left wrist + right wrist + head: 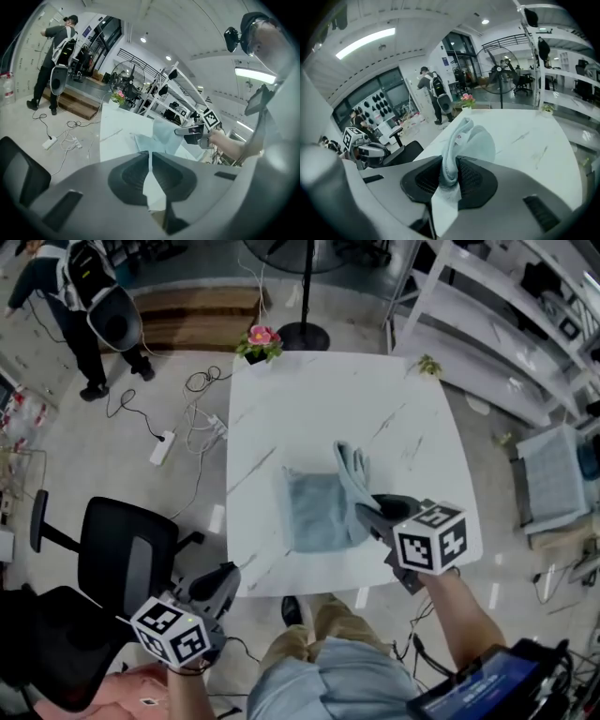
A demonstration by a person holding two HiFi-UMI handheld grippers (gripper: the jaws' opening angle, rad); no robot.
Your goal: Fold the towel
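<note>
A light blue towel [314, 512] lies on the near half of the white marble table [309, 409]. My right gripper [367, 512] is shut on one edge of it and holds that edge bunched up above the rest of the cloth. In the right gripper view the towel [469, 140] rises out from between the jaws of the right gripper [451, 165]. My left gripper [225, 579] hangs off the table's near left corner, shut and empty. The left gripper [150, 158] looks across the table at the towel [159, 137] and the right gripper [193, 134].
A flower pot [260, 341] stands at the table's far left corner and a small plant [429, 365] at the far right. A fan stand [302, 334] is behind the table, a black chair [127, 554] to its left, and white shelves [506, 315] to its right. A person [84, 296] stands far left.
</note>
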